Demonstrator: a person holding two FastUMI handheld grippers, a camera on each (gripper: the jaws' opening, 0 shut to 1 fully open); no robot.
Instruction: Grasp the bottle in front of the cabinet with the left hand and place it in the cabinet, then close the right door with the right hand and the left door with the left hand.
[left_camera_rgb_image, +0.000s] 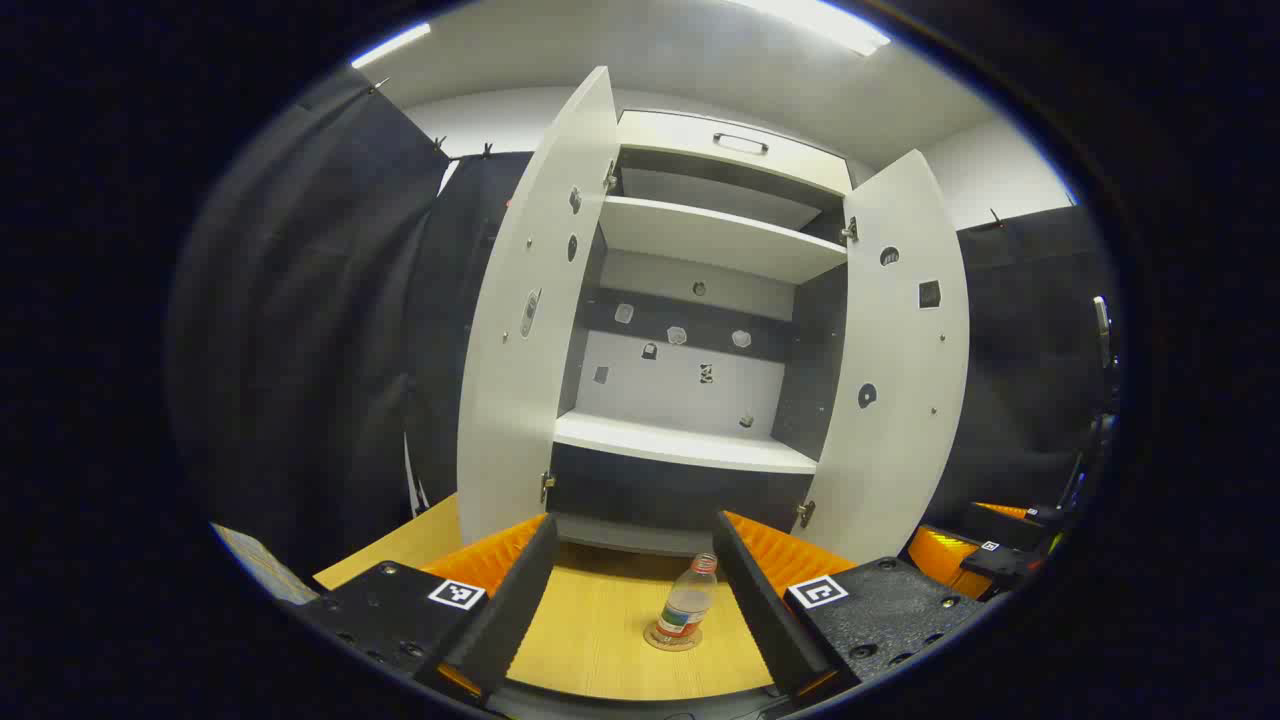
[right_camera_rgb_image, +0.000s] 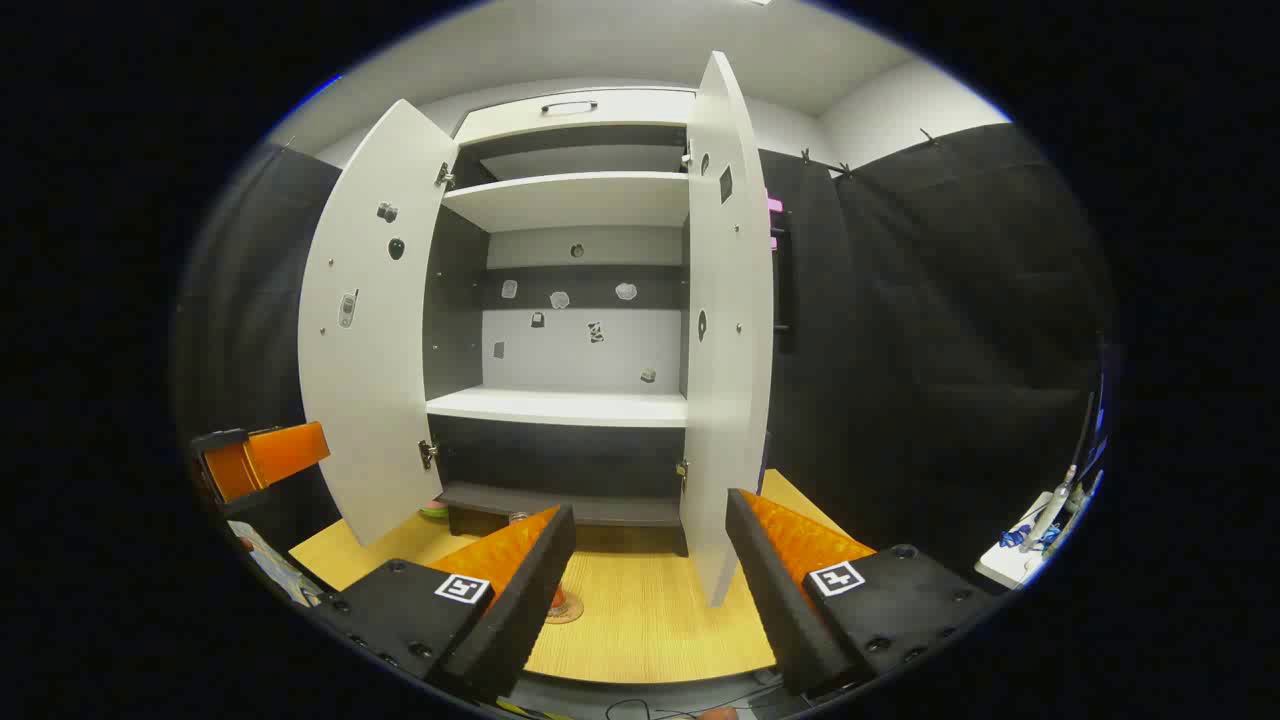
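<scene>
Ribbed wedge fingers flank clear plastic bottle on woodgrain table.

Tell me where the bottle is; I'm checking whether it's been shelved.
In the left gripper view the bottle stands upright on a round coaster on the wooden table, before the open cabinet.

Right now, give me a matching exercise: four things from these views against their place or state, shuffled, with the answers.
Things:
1. bottle
2. left door
3. middle shelf
4. left tongs

States:
A. swung open
B. bare, inside the cabinet
C. upright on a coaster on the table
D. open, bottle between the fingers but not touched

Pairs: 1-C, 2-A, 3-B, 4-D
</scene>
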